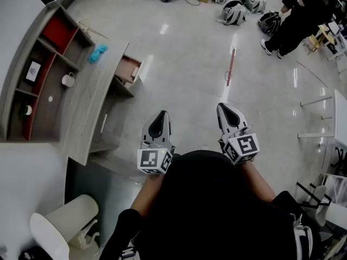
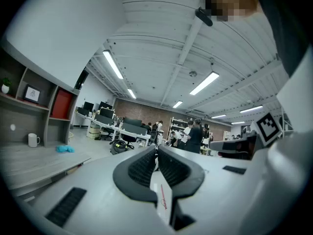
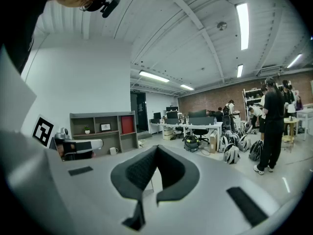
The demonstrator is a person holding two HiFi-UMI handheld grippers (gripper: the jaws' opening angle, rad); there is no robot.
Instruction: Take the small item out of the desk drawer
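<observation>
The grey desk (image 1: 87,107) with its shelf unit stands at the left in the head view. Its drawer (image 1: 128,71) hangs open toward the floor, showing a brown inside; I cannot make out any small item in it. My left gripper (image 1: 161,115) and right gripper (image 1: 224,108) are held in front of the person's body, well short of the drawer and pointing out over the floor. Both are shut with nothing between the jaws. The left gripper view shows its closed tips (image 2: 157,149) with the desk (image 2: 29,163) off to the left. The right gripper's tips (image 3: 156,149) are also together.
A blue cloth-like thing (image 1: 98,53) and a white mug (image 1: 68,80) sit on the desk. A white bin (image 1: 59,226) stands at the lower left. A person in black (image 1: 298,20) and several bags (image 1: 238,10) are far across the floor. A white table (image 1: 340,118) is at the right.
</observation>
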